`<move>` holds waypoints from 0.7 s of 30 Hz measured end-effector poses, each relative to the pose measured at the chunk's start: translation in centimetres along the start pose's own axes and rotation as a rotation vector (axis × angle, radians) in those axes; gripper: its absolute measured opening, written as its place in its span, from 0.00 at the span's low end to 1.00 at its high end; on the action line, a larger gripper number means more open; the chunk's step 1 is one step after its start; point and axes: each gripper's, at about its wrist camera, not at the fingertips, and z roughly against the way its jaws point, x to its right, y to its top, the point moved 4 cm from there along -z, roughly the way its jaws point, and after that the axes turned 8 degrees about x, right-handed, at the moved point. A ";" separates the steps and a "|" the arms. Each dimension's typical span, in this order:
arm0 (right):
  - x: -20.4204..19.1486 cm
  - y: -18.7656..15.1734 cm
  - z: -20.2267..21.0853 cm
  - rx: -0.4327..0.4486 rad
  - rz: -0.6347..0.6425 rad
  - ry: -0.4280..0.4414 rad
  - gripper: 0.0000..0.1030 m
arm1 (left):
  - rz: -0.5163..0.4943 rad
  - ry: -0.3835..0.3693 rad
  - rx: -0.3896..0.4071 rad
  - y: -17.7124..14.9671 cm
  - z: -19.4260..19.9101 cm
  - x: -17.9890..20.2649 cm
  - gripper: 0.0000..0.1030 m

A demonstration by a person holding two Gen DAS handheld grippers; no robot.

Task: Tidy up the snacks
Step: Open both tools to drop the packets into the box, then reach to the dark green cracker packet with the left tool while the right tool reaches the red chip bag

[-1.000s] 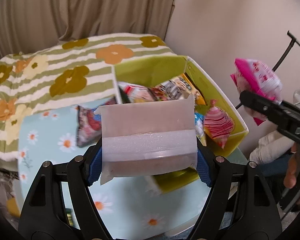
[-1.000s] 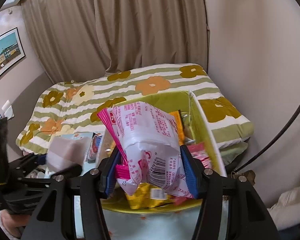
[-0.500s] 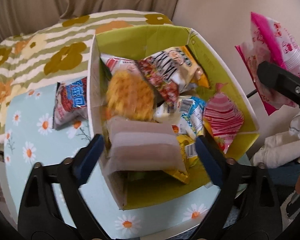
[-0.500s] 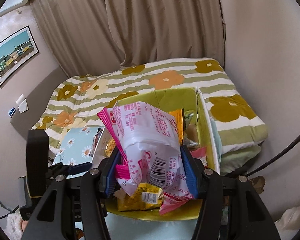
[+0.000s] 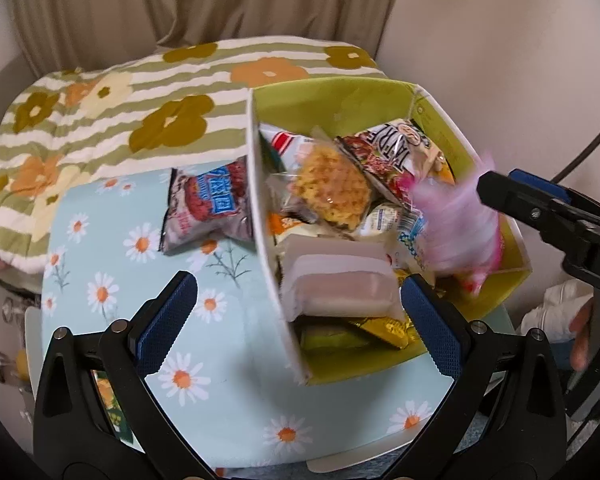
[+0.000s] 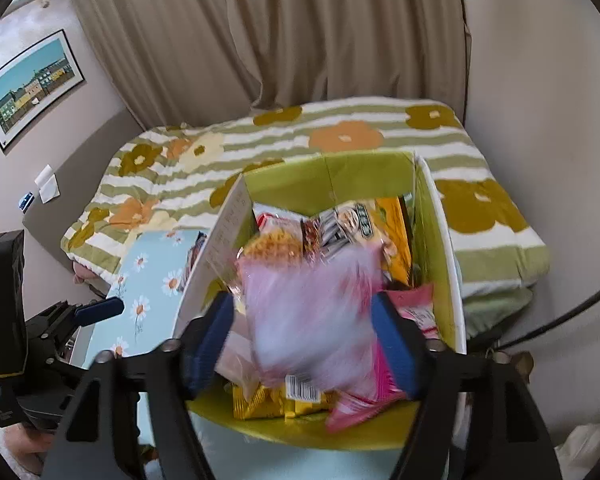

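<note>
Left gripper [image 5: 298,312]: jaws wide apart, empty, hovering above the box's near corner.
Right gripper [image 6: 303,338]: jaws opening; pink snack bag [image 6: 312,320] blurred between the pads, not pressed by them.
Green box [image 5: 340,98]: on the daisy-print counter [image 5: 112,280], crammed with snack packets.
White wrapped packet [image 5: 336,286]: lying in the box at 6 o'clock, on top of gold packets [image 5: 384,330].
Yellow round snack [image 5: 330,186]: near box centre.
Dark red bag [image 5: 210,206]: on the counter outside the box, at 9 o'clock, touching its white wall.
Bed [image 5: 100,104]: floral striped cover, beyond the counter at 12 o'clock.
</note>
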 end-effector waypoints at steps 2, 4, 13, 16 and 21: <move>0.0 0.3 0.4 0.039 -0.005 0.021 0.91 | 0.029 -0.010 0.004 -0.1 0.7 -0.6 0.98; 0.0 0.4 0.5 0.054 -0.008 0.025 0.91 | 0.044 0.003 0.016 -0.3 1.5 -1.4 0.98; -0.6 0.5 0.8 0.035 0.007 0.035 0.91 | 0.091 0.088 0.039 -1.2 4.4 -4.7 0.98; -1.4 0.7 1.5 0.038 0.011 0.084 0.91 | 0.135 0.119 0.035 -2.5 5.2 -6.5 0.98; -4.8 1.3 1.4 0.043 0.107 0.135 0.91 | 0.214 0.190 0.022 -5.4 7.0 -10.1 0.98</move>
